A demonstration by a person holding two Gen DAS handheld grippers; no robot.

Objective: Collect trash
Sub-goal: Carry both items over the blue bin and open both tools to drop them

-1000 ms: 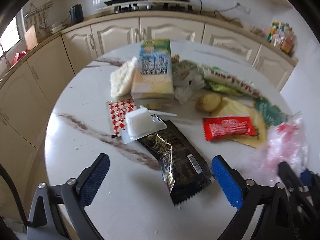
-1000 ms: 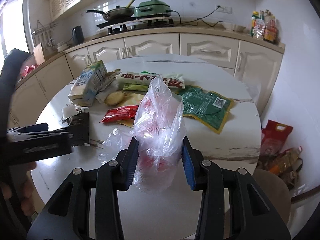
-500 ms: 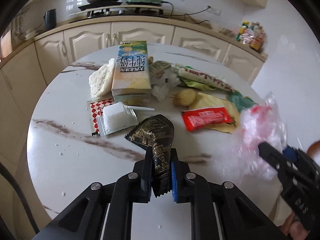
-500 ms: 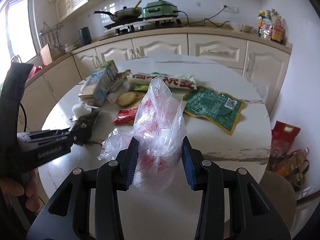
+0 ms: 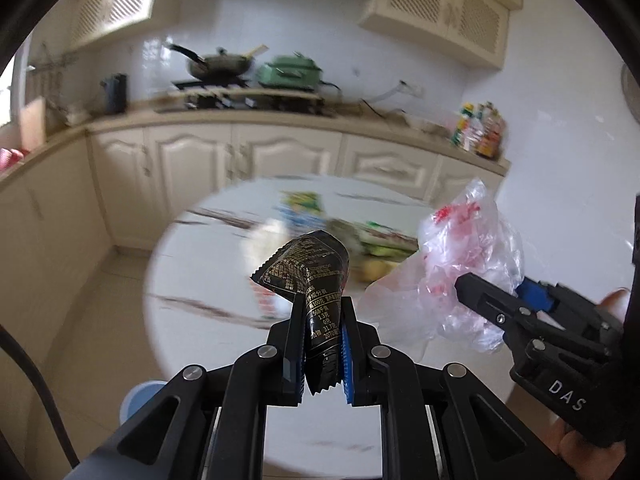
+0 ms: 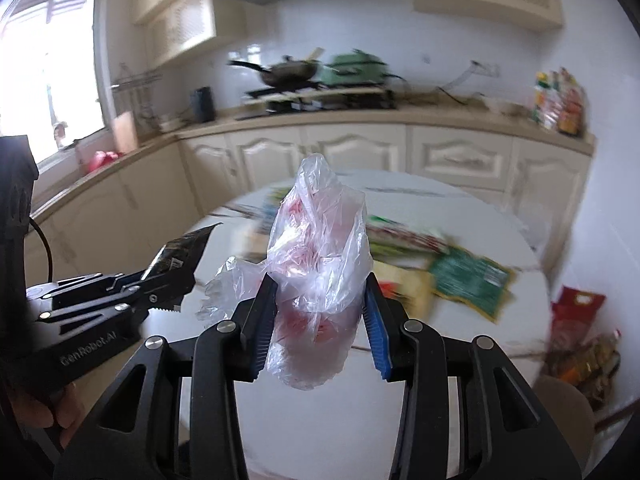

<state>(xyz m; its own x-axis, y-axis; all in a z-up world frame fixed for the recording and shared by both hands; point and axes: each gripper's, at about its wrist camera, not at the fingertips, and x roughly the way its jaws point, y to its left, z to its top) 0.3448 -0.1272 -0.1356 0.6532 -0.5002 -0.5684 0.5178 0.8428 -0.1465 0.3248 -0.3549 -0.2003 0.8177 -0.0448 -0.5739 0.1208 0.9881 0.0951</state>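
Since the earlier frames both hand-held grippers have risen off the worktop [image 5: 192, 264], and the black wrapper [image 5: 316, 276] has left its surface. The left hand-held gripper [image 5: 320, 356] had its jaws apart around the flat wrapper a second ago; they then closed and are now clamped on the wrapper's lower part. The upper part curls free above the blue pads [image 5: 346, 356], and the serrated bottom edge hangs just below them.

The right hand-held gripper [image 6: 320, 328] is clamped on the clear plastic bag [image 6: 320, 264], as before. The bag bulges above and below the pads, with a loose flap trailing toward the left unit.

In the left wrist view the two grippers sit near each other but apart — bag [image 5: 468, 264] and wrapper do not touch.

The round worktop's near rim lies below both grippers. The remaining litter — a green packet [image 6: 472, 280] and blurred items, probably more wrappers — is grouped toward its far side. The near part of the surface is bare. Cabinets [image 6: 352, 156] stand well behind.
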